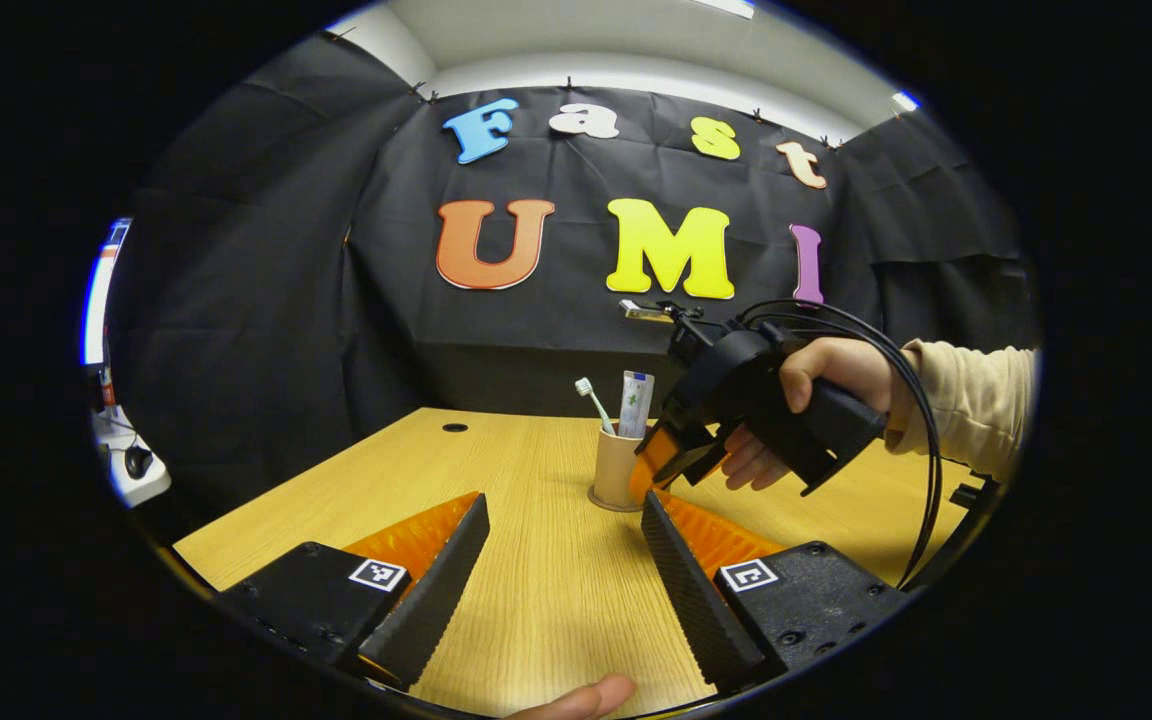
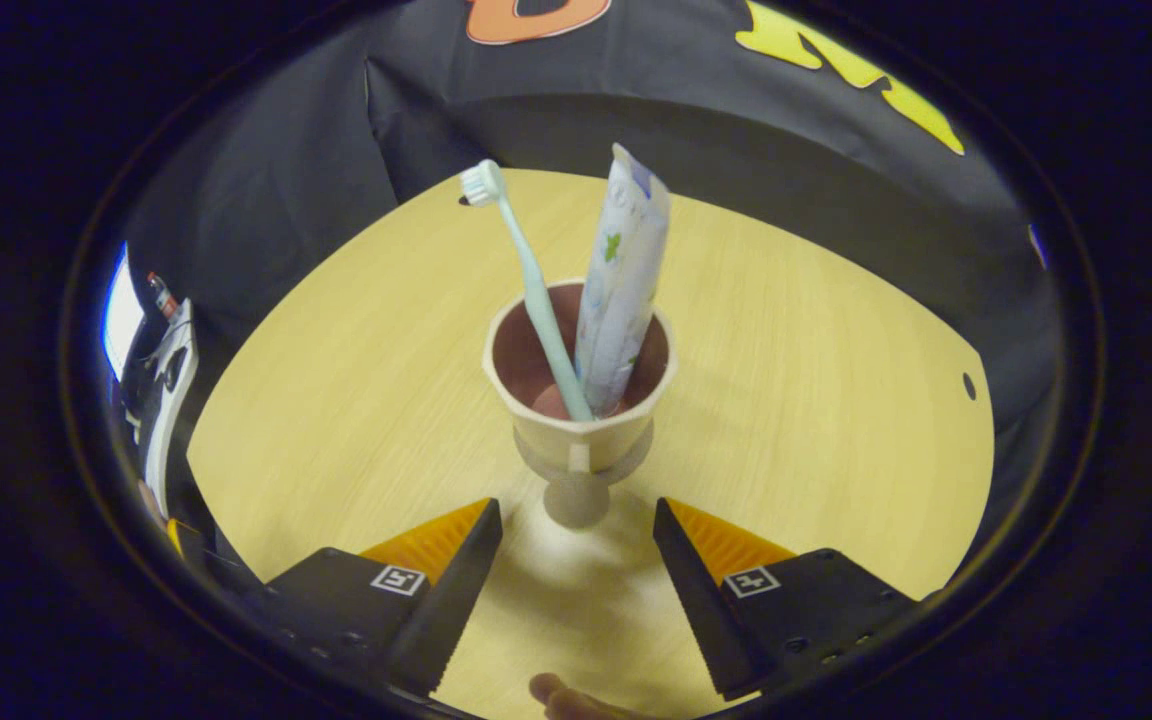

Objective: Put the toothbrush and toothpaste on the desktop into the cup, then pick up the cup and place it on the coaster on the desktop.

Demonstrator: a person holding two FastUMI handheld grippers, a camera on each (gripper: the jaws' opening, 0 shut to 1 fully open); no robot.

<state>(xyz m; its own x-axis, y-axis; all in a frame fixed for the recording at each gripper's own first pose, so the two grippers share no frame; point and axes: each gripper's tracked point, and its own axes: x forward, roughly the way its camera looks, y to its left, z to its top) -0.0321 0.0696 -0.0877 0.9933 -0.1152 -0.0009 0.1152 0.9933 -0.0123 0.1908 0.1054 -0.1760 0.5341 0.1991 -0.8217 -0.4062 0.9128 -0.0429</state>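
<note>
The beige cup (image 2: pixel 578 400) is standing upright on the round coaster (image 2: pixel 578 500), which is lying flat on the pale wooden desktop (image 2: pixel 796 400). The cup's inside is showing a reddish-brown tone, and its wall is flaring wider toward the rim. The pale-green toothbrush (image 2: pixel 534 290) is leaning inside it, handle down, its white bristle head pointing up and to the left. The white toothpaste tube (image 2: pixel 621 290) is standing beside the brush in the cup, crimped end up, tilting slightly right. In the left gripper view the cup (image 1: pixel 616 468) is sitting mid-desk with the toothbrush (image 1: pixel 593 400) and tube (image 1: pixel 635 403) sticking out.
</note>
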